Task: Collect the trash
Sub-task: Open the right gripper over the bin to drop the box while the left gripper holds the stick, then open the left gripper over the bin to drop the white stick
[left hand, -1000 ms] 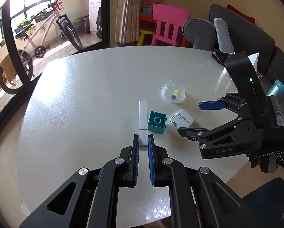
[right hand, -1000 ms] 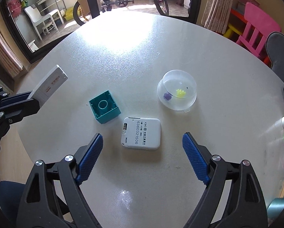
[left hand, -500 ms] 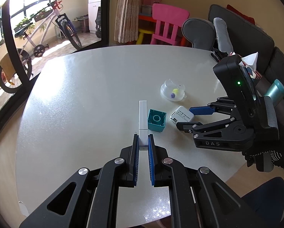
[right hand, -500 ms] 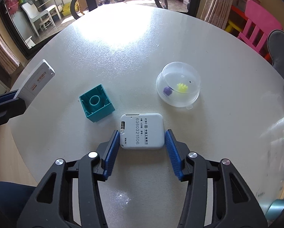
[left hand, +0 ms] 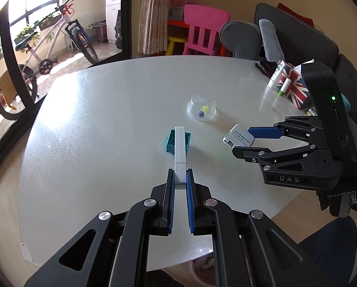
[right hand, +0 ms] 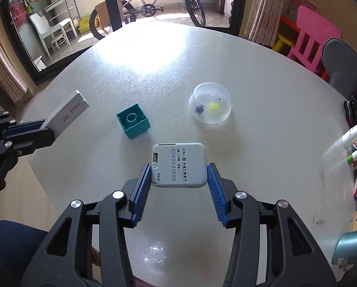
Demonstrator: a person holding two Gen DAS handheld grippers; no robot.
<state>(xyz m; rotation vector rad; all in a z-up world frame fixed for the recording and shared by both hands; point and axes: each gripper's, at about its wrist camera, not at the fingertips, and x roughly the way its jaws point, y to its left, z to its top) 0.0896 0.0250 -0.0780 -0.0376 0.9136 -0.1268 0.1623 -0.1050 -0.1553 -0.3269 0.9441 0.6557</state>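
Observation:
My left gripper (left hand: 180, 174) is shut on a slim white stick-shaped device (left hand: 180, 148), which points forward above the round white table (left hand: 106, 119). In the right wrist view that stick (right hand: 67, 112) hangs at the left edge. My right gripper (right hand: 179, 174) is shut on a flat white square device (right hand: 178, 157) printed with numbers; the pads press its two sides and it is off the table. From the left wrist view, the same device (left hand: 238, 137) sits between the right fingers. A teal block (right hand: 133, 123) and a clear plastic dome (right hand: 210, 106) with small beads inside rest on the table.
A Union Jack box (left hand: 292, 87) with markers stands at the table's right edge. A teal cylinder (right hand: 353, 244) lies near the front right. A pink chair (left hand: 206, 31), a grey sofa and a bicycle (left hand: 54, 47) stand beyond the table. A blue seat (right hand: 16, 241) is at the near edge.
My right gripper's jaws came together on the square white device and raised it off the table. The left gripper and its stick stayed put.

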